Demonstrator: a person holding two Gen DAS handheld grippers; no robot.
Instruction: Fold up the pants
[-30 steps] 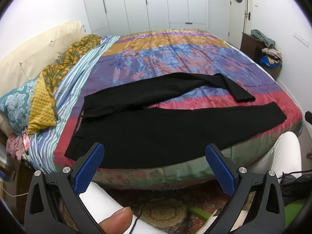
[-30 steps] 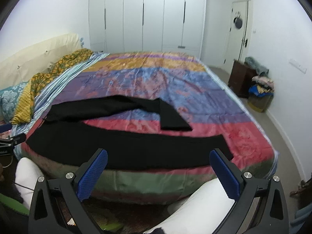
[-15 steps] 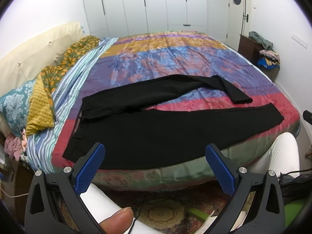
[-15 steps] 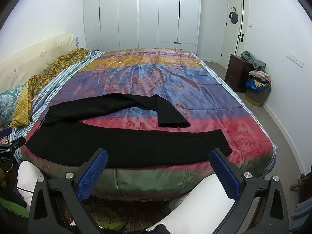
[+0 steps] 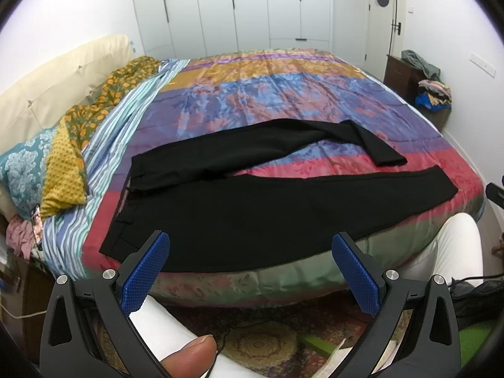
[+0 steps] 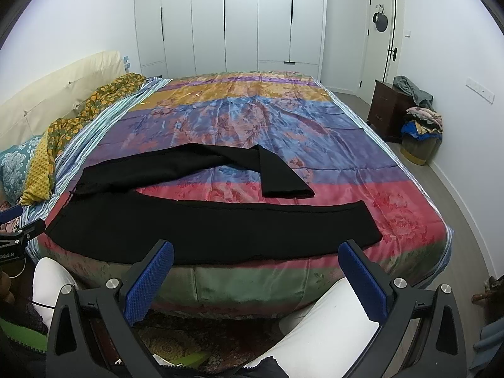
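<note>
**Pants spread, nothing gripped: risks before the first fold**

Black pants [image 5: 252, 208] lie open on the bed [image 5: 283, 94], near edge. Waistband at left, legs running right. Near leg lies straight along the mattress edge. Far leg [image 6: 195, 163] angles away and is doubled back on itself near its cuff [image 6: 286, 186].

Left gripper [image 5: 252, 267]: fingers spread wide, empty, held off the bed short of the cloth. Right gripper [image 6: 255, 277]: same, wide open, nothing between the pads, short of the near leg.

Likely trouble:
- Near leg sits right at the mattress edge. A tug toward the near side could slide it off; the satin-looking cover [image 6: 252, 119] probably offers little friction.
- Far leg's doubled-back end, if not straightened first, would get trapped as a lump inside the fold.
- Black on black: seams and layer edges are hard to read, so a pinch may catch one layer only, or two, and skew the fold.
- Uneven lifting between the two grippers would probably leave the legs misaligned.
</note>
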